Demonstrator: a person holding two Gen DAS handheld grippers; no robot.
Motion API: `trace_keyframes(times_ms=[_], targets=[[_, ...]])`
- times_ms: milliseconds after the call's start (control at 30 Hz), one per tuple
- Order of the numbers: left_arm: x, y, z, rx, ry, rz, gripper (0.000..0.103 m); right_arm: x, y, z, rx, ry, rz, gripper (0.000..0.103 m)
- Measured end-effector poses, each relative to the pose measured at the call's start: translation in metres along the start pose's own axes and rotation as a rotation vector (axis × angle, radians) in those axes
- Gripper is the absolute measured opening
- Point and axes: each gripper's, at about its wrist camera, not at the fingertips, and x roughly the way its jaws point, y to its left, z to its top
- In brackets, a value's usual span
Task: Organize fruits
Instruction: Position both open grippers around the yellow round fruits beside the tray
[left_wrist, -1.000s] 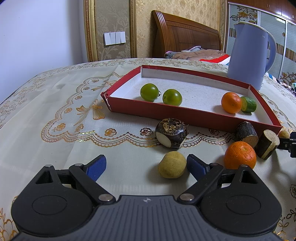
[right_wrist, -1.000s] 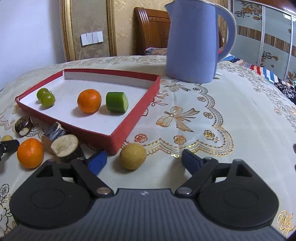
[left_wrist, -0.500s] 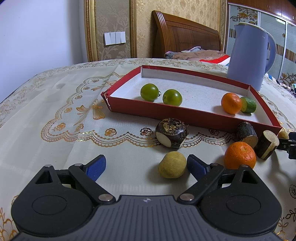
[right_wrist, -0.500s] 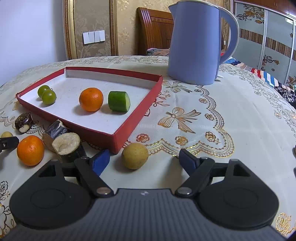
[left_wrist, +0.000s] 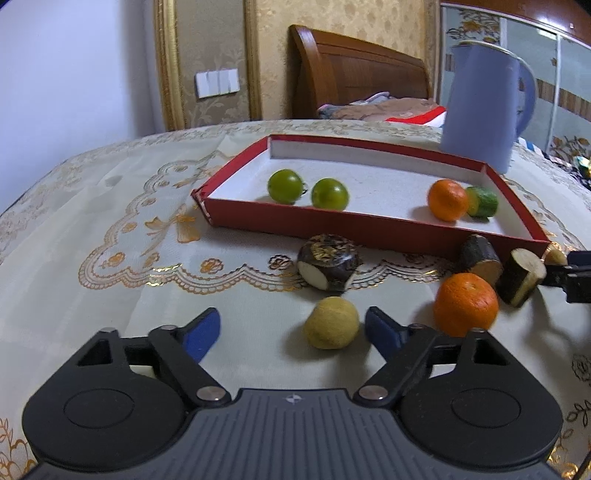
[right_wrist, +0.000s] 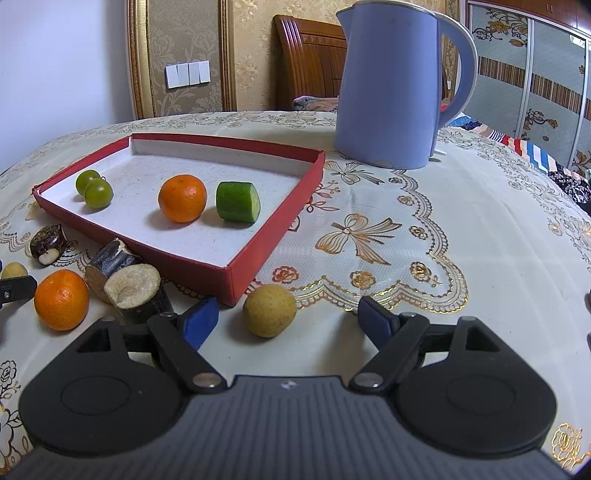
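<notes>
No brand or writing is readable. The left gripper (left_wrist: 291, 326), jaws just closing (not yet touching), straddles one yellow fruit (left_wrist: 331, 322). The right gripper (right_wrist: 286, 315) stands released around another yellow fruit (right_wrist: 269, 310), near the red tray (right_wrist: 255, 258).

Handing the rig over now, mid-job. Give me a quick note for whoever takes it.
Left gripper: open; jaws have just been closing around a yellow fruit, not gripping it yet.
Right gripper: open; jaws have just been closing around the second yellow fruit, not gripping it yet.
Done: tray holds two green fruits, an orange and a cucumber piece.
To do: both yellow fruits, the loose orange, dark root and two cane stubs lie on the cloth in front of the tray.
</notes>
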Motion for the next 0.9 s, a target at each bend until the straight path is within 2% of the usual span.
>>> trace_keyframes(times_ms=[133,333,400,633,700,900], targets=[[-0.001,-0.005,0.0,0.021,-0.005,-0.002,0.073,0.0,0.001,0.0,-0.002,0.0,-0.002,0.082],[-0.003,-0.008,0.0,0.028,-0.007,-0.002,0.068,0.0,0.0,0.0,-0.001,-0.001,-0.001,0.082],[-0.005,-0.008,-0.001,0.03,-0.009,-0.03,0.048,0.0,0.0,0.0,-0.001,-0.001,0.0,0.082],[-0.007,-0.01,-0.001,0.046,-0.013,-0.037,0.044,-0.001,0.002,0.0,-0.007,-0.01,0.001,0.075],[-0.008,-0.011,-0.001,0.055,-0.015,-0.038,0.04,-0.002,0.002,0.0,-0.008,-0.011,0.001,0.075],[-0.009,-0.007,0.0,0.04,-0.008,-0.044,0.04,-0.002,0.001,0.0,-0.003,-0.013,0.005,0.072]])
